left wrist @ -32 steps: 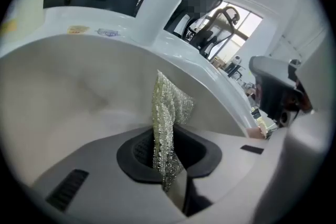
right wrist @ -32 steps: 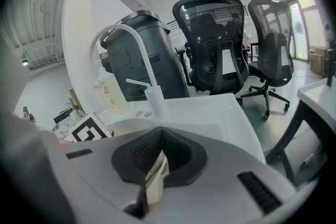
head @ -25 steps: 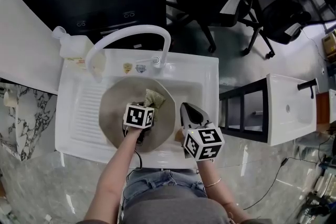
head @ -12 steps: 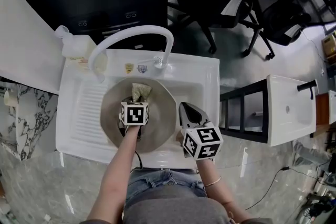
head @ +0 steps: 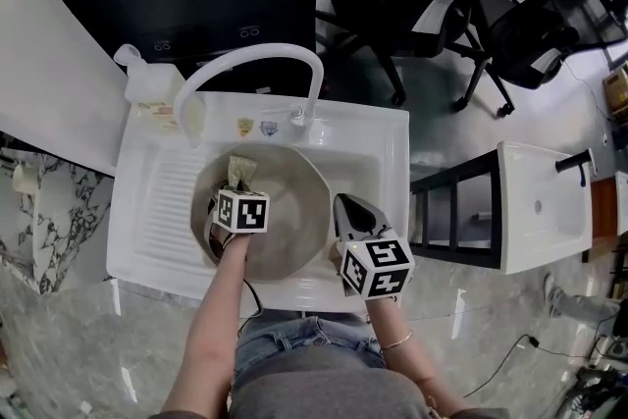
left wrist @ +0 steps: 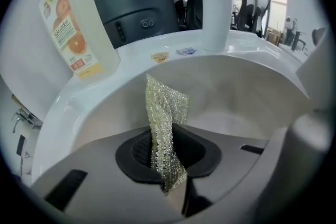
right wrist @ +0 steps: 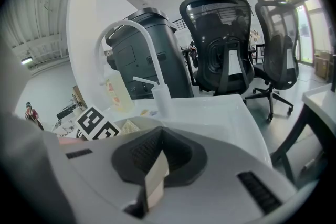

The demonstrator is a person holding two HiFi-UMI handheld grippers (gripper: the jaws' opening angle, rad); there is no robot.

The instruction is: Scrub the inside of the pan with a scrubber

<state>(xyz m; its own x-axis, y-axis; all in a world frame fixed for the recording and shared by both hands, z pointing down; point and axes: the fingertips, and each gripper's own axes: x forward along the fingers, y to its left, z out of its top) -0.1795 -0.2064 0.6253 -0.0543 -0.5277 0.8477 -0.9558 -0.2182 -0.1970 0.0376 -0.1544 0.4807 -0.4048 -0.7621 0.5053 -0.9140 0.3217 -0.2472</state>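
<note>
A grey-beige pan (head: 287, 216) lies in the white sink (head: 385, 129). My left gripper (head: 235, 189) reaches over the pan's left half and is shut on a yellow-green mesh scrubber (head: 238, 171). In the left gripper view the scrubber (left wrist: 164, 123) stands up between the closed jaws of the left gripper (left wrist: 169, 168), against the pan's pale inner wall (left wrist: 239, 94). My right gripper (head: 343, 209) is at the pan's right edge. In the right gripper view the right gripper (right wrist: 156, 176) is shut on a thin beige strip, the pan's rim (right wrist: 155, 180).
A curved white faucet (head: 250, 64) arches over the sink's back. A clear soap bottle (head: 147, 85) stands at the back left corner, beside the ribbed drainboard (head: 162, 211). Black office chairs (head: 510, 15) and a second white basin (head: 545, 201) are to the right.
My left gripper has carried the scrubber leftward across the pan, from right of centre to its left side. The right gripper has stayed at the pan's right edge.
</note>
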